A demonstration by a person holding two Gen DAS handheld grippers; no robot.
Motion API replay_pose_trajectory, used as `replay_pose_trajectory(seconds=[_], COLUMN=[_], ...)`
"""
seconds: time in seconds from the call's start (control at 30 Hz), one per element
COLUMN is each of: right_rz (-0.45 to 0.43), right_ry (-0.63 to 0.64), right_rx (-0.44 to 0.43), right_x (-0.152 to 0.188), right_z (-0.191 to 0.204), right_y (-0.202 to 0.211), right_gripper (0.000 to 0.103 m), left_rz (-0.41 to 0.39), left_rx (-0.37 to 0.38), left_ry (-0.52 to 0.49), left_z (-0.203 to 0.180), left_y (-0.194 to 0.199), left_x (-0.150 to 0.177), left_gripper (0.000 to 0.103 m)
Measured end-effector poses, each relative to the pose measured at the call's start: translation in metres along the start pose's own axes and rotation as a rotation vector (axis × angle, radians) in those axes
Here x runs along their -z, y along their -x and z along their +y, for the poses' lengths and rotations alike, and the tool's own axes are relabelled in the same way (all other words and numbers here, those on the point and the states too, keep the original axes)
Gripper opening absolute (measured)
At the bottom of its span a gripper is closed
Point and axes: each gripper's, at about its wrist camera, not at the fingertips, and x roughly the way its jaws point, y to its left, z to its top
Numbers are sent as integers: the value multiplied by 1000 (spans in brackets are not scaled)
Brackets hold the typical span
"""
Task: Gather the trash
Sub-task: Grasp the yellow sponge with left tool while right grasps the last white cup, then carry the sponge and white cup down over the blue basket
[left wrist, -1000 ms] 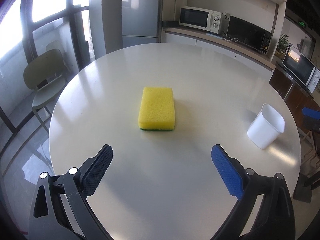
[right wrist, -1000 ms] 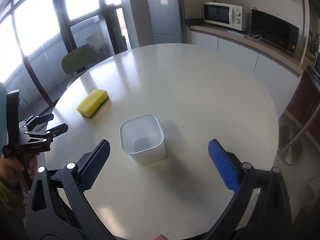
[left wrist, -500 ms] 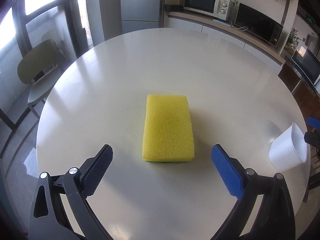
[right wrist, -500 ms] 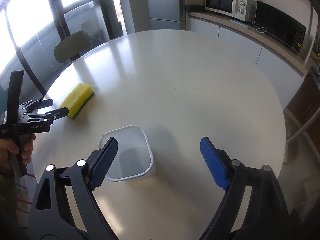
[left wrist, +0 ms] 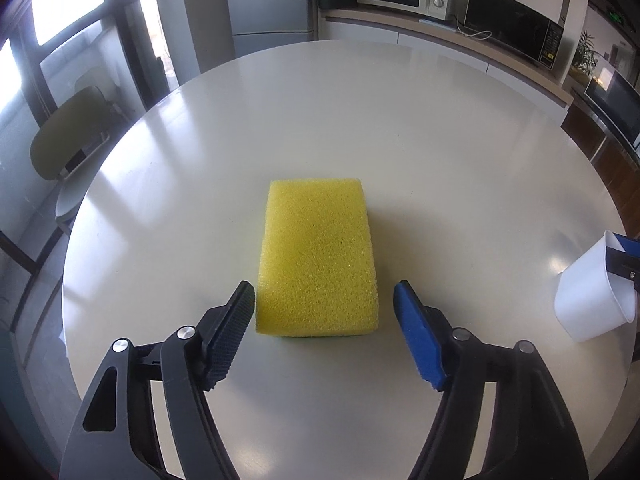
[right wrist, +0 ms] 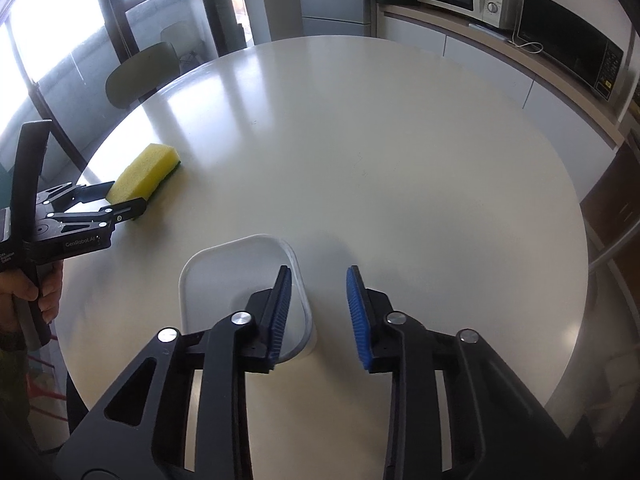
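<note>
Left gripper [left wrist: 324,306]: jaws parted, flanking yellow sponge [left wrist: 318,258]
Right gripper [right wrist: 316,308]: jaws narrowed, straddling white bin [right wrist: 224,272] wall, gap remaining

Bare table [left wrist: 360,120] beyond sponge [left wrist: 318,256]

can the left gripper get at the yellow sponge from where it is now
Probably yes. The left gripper is open with a finger on each side of the sponge's near end, and nothing lies between them.
</note>
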Motion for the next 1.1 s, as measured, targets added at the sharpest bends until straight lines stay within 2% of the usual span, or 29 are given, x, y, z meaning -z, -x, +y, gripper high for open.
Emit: replay_pose_trajectory(seconds=[0.03, 0.07, 0.1, 0.2, 0.47, 0.73, 1.1], right_rz=[2, 2, 1, -10, -41, -117, -244], right_ry=[2, 4, 4, 7, 18, 29, 47], right_rx=[1, -1, -3, 0, -4, -1, -5], right_x=[1, 2, 4, 6, 16, 29, 56], right_z=[1, 2, 3, 6, 9, 20, 46], right_y=[-1, -1, -2, 0, 12, 35, 73], right_gripper=[18, 13, 9, 8, 5, 4, 4], left_rz=[3, 10, 9, -1, -45, -113, -189], left_rx=[8, 13, 10, 16, 90, 136, 177], left_ry=[-4, -11, -20, -26, 23, 20, 31], left_z=[0, -1, -2, -3, -7, -15, -13], left_y=[-1, -2, -2, 3, 27, 59, 96], left_x=[1, 0, 2, 5, 14, 23, 64], left_gripper=[63, 54, 54, 50, 46, 45, 43])
